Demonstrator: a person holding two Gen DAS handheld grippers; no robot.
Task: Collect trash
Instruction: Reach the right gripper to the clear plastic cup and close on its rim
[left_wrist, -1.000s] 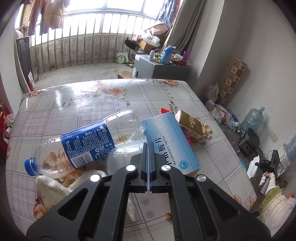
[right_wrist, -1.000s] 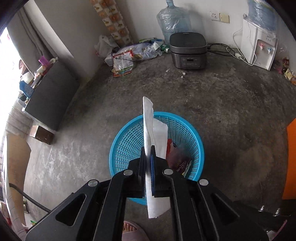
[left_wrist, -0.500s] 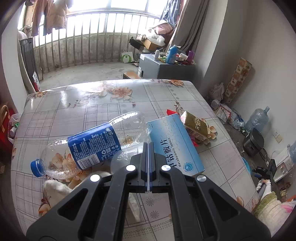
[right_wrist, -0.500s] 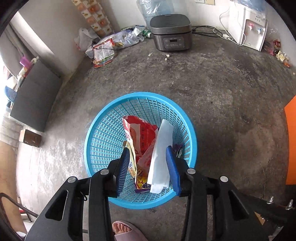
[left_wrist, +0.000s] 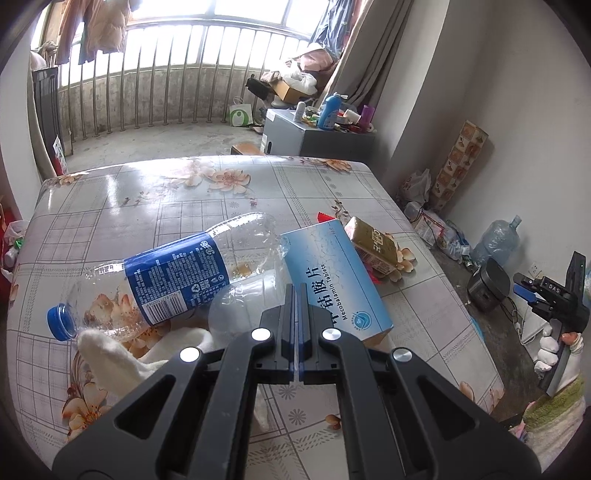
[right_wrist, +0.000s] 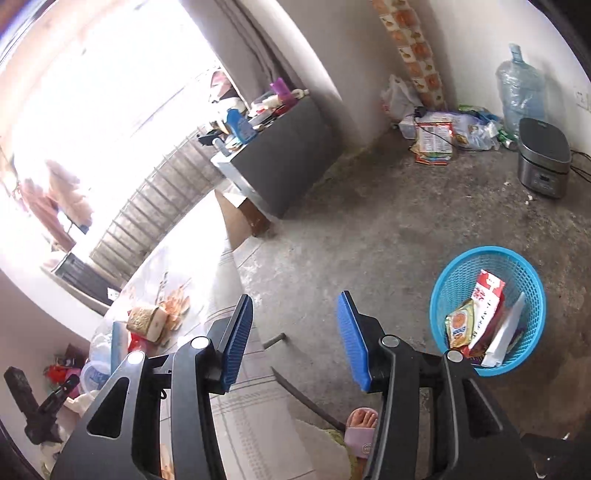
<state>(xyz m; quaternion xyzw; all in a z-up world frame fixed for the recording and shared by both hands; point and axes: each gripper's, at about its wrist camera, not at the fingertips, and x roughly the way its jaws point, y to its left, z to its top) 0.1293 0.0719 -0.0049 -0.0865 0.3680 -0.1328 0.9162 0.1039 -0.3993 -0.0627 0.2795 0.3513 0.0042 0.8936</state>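
Note:
On the floral table (left_wrist: 155, 206) lie a clear plastic bottle (left_wrist: 162, 284) with a blue label, a blue tablet box (left_wrist: 332, 277), a gold packet (left_wrist: 373, 243), a clear cup (left_wrist: 240, 310) and white tissue (left_wrist: 110, 362). My left gripper (left_wrist: 297, 295) hovers shut over the cup and box, holding nothing. My right gripper (right_wrist: 295, 325) has its jaws opening, nothing between them, above the table's edge and floor. The blue basket (right_wrist: 454, 280) on the floor to its right holds a white paper (right_wrist: 506, 332) and snack wrappers (right_wrist: 480, 310). The right gripper (left_wrist: 546, 295) also shows at the far right.
A grey cabinet (right_wrist: 291, 158) with bottles stands by the curtain. A rice cooker (right_wrist: 543, 162), a water jug (right_wrist: 521, 92) and bags of litter (right_wrist: 436, 136) lie along the wall. A person's sandalled foot (right_wrist: 362, 428) is on the floor below the right gripper.
The right gripper let go of the white paper, which now lies in the basket. It then opened, rose and swung left toward the table. The left gripper stayed still and shut.

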